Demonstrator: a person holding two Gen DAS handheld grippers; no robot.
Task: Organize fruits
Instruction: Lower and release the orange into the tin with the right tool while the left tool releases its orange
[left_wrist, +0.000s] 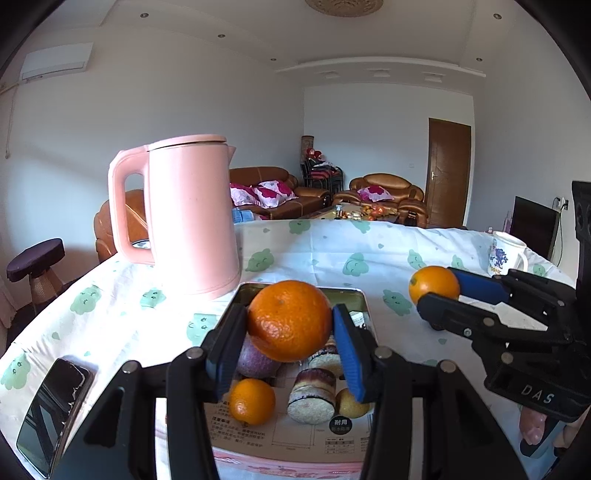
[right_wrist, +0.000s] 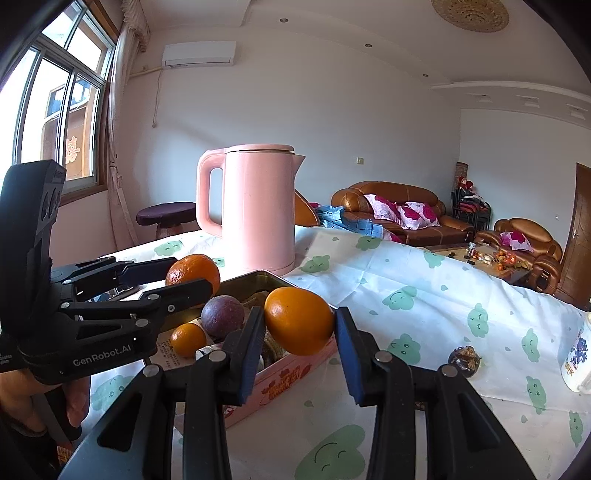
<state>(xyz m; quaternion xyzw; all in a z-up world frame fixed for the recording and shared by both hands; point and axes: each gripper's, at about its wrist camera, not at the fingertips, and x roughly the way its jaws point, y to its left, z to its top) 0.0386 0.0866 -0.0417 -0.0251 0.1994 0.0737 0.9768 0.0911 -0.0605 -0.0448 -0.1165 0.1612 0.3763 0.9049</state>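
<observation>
An orange (left_wrist: 290, 320) is pinched in the left hand-held gripper (left_wrist: 290, 332) directly above the open tin (left_wrist: 354, 295), where a smaller orange (left_wrist: 252, 401) and a purple fruit (left_wrist: 255, 360) already lie. A second orange (right_wrist: 299, 320) is clamped by the right hand-held gripper (right_wrist: 299, 328) just right of the tin. The counter (right_wrist: 424, 288) is draped with a cloud-print cloth, with a pink kettle (right_wrist: 258, 206) behind, in a living room.
</observation>
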